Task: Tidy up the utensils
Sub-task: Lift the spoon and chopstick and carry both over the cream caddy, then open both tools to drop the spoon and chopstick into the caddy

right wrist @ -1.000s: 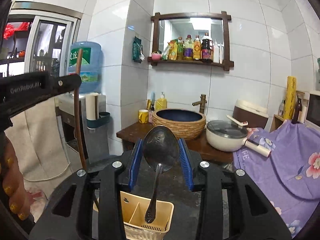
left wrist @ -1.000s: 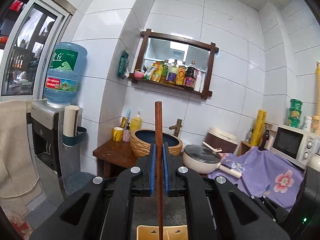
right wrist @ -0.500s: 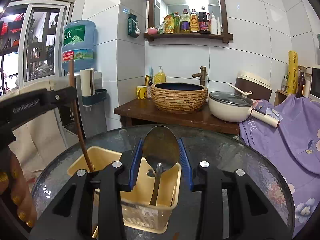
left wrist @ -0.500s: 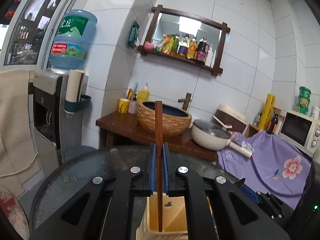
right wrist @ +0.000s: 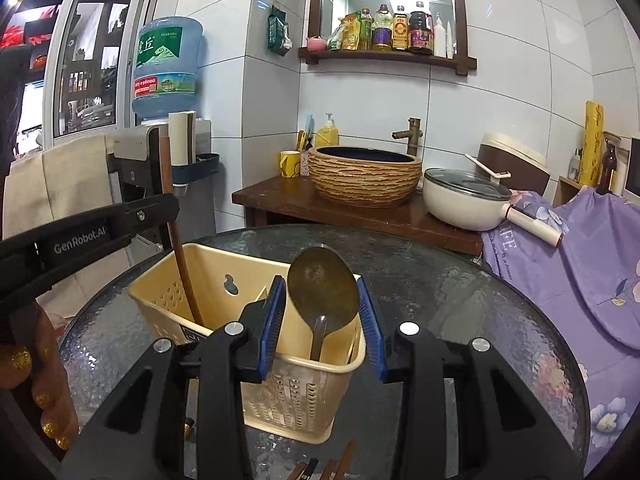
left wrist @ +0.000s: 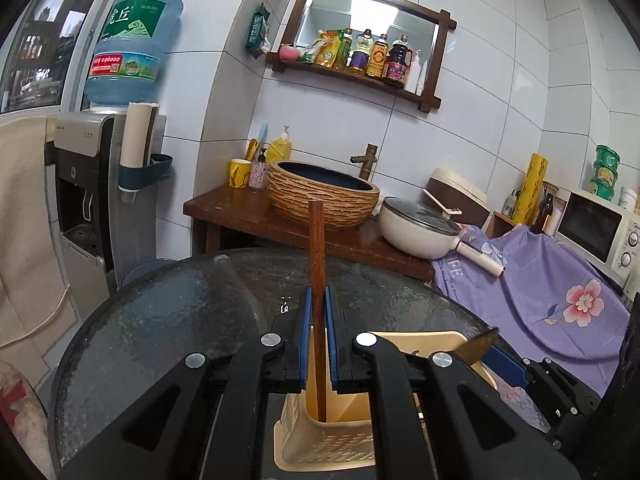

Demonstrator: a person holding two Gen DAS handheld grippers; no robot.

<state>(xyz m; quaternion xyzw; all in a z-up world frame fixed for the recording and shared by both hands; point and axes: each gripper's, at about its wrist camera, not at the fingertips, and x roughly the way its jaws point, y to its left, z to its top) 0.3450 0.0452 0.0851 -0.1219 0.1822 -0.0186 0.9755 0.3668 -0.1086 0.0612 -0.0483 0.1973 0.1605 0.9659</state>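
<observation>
Right wrist | caddy (right wrist: 224, 280) holds spoon (right wrist: 323, 292) right, chopstick (right wrist: 180, 256) left

We are in a home kitchen: white tiled walls; a wooden shelf (right wrist: 387, 55) of sauce bottles; a basin (right wrist: 366, 174) with tap; a lidded pan (right wrist: 464, 197); a water dispenser (left wrist: 96, 184); a microwave (left wrist: 598, 230).

Beige caddy (right wrist: 208, 280), perhaps brown chopstick (left wrist: 318, 264).
</observation>
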